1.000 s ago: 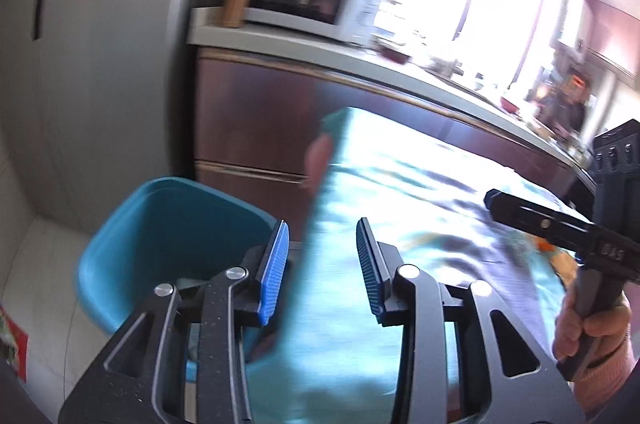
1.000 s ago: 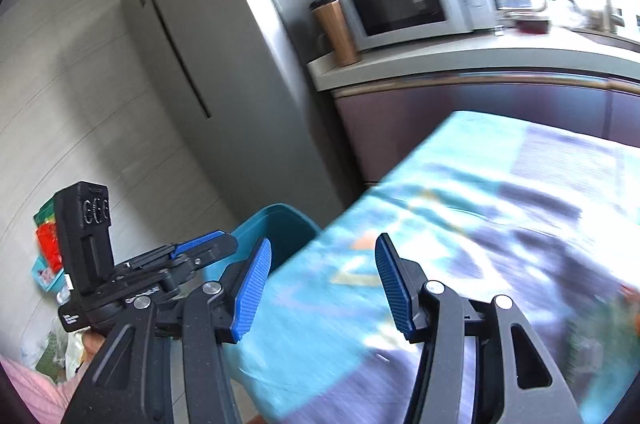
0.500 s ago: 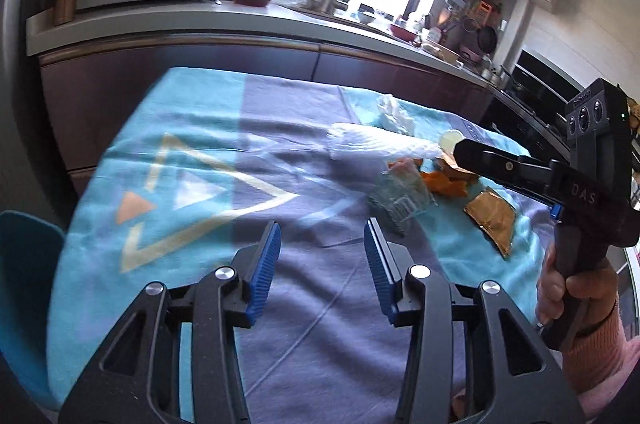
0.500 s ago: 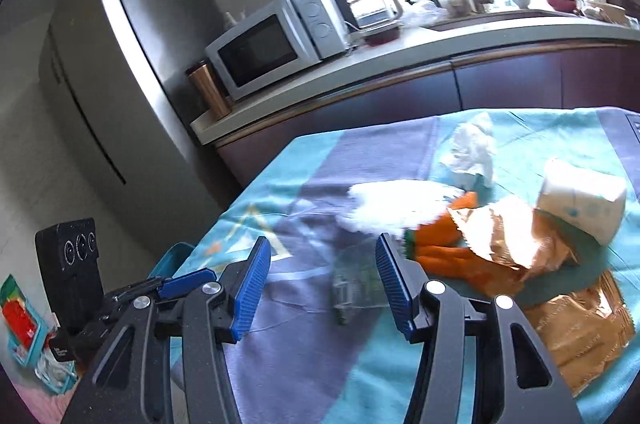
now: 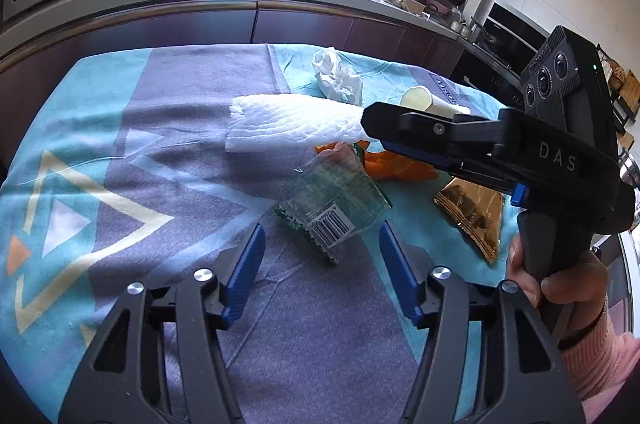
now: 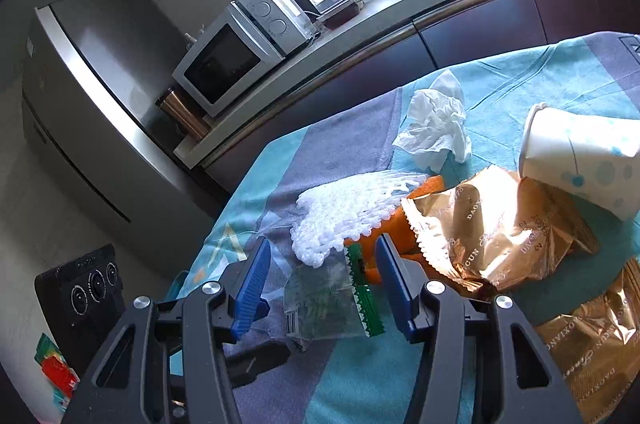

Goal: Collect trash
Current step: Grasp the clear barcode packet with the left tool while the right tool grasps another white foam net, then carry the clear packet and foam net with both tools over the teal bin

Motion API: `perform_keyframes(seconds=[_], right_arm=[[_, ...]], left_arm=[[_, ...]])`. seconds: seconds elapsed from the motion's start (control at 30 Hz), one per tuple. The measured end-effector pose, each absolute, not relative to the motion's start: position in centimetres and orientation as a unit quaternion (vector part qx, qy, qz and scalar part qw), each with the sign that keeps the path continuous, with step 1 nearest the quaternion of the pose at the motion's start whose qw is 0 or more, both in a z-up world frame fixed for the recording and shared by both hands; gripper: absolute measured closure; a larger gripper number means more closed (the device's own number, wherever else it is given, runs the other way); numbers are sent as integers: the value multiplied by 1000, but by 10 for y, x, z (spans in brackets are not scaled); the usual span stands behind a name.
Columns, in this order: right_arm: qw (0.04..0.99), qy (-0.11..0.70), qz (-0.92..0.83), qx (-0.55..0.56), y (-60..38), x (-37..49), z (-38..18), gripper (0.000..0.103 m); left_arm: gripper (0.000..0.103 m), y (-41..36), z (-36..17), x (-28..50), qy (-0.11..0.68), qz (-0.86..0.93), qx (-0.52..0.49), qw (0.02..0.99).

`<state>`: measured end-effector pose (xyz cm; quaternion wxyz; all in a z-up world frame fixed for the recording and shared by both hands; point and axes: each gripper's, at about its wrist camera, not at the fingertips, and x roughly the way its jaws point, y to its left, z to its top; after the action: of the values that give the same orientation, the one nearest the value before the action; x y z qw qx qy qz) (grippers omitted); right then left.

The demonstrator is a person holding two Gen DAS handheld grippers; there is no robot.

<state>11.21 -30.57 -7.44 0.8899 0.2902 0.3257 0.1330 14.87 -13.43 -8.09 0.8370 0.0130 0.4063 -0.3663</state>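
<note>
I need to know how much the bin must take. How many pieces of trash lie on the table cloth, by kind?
Gold wrappers: 2
Clear wrapper with barcode: 1
Orange wrapper: 1
White foam net sleeve: 1
Crumpled tissue: 1
Paper cup: 1
Total: 7

The letters "DAS" are read in pale print on the black body of the right tongs [image 5: 404,143], as seen in the left wrist view. On the gold foil wrapper [image 6: 492,224] lying on the worktop, "DAOXIANGCUN" is printed in part, only "GCUN" and "DAOX" being made out; on the second gold wrapper [image 6: 592,356] "DAOXIANGCUN" is shown upside down. A barcode is carried on the white label of the clear green-edged wrapper [image 5: 332,199], its digits being too small to be read
</note>
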Motion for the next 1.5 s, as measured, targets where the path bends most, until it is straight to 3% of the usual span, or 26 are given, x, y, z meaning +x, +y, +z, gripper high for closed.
perform_keyframes(seconds=[0.17, 0.3, 0.37, 0.4, 0.5, 1.5], right_arm=[[881, 326, 140, 312, -308, 121, -80, 54], [875, 327, 146, 327, -311, 123, -85, 71], [874, 326, 148, 328, -313, 124, -86, 81], [873, 326, 151, 330, -313, 123, -87, 87], [876, 318, 153, 328, -314, 121, -86, 90], [879, 274, 257, 294, -256, 88, -36, 94]], left_arm=[[45, -148, -87, 163, 427, -363, 17, 828], [57, -150, -88, 167, 428, -358, 16, 830], [68, -151, -88, 166, 427, -356, 18, 831], [69, -150, -88, 165, 425, -354, 17, 833], [72, -145, -84, 161, 416, -349, 14, 840], [74, -3, -39, 93, 343, -266, -19, 901]])
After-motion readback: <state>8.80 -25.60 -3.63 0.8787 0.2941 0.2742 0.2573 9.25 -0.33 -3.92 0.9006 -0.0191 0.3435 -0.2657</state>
